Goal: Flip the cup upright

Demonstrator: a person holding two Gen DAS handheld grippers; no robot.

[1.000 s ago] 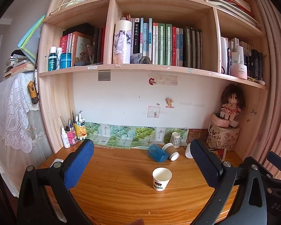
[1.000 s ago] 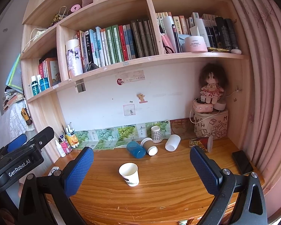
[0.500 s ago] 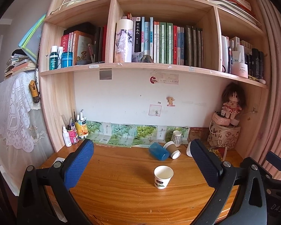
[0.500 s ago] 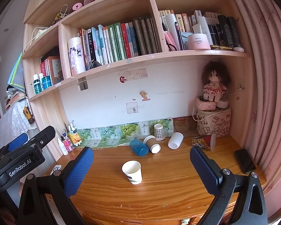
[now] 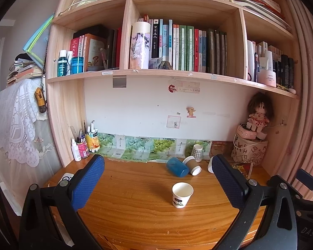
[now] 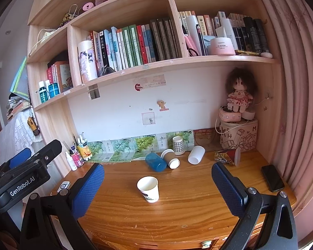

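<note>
1. White paper cup [image 5: 182,194] [image 6: 148,189], printed band low on its side, stands upright, mouth up, on the bench [image 5: 135,206] [image 6: 187,206], mid-surface, apart from the other cups.
2. Bench: glossy orange-brown wood with strong grain.
3. Behind it, near the back wall: translucent blue plastic cup [image 5: 177,166] [image 6: 155,162] on its side, touching a brown corrugated paper cup [image 5: 191,165] [image 6: 170,158], also on its side with its white rim facing forward.
4. Checked grey-and-white cup [image 5: 197,150] [image 6: 178,145] upright just behind those two. Plain white cup [image 6: 196,154] tipped over to their right; in the left wrist view mostly hidden behind a finger.
5. Left gripper [image 5: 157,184]: jaws spread wide, nothing between them; blue pads with knurled diamond texture on black frames. The cup sits between the fingers in view, well ahead of them.
6. Right gripper [image 6: 157,184]: jaws likewise spread wide, empty; same blue textured pads.
7. Periphery: black phone [image 6: 272,177] flat at the bench's right edge; rag doll [image 6: 240,95] seated on a pink round box above a lettered fabric basket; pink pleated curtain [image 6: 298,83] at right.
</note>
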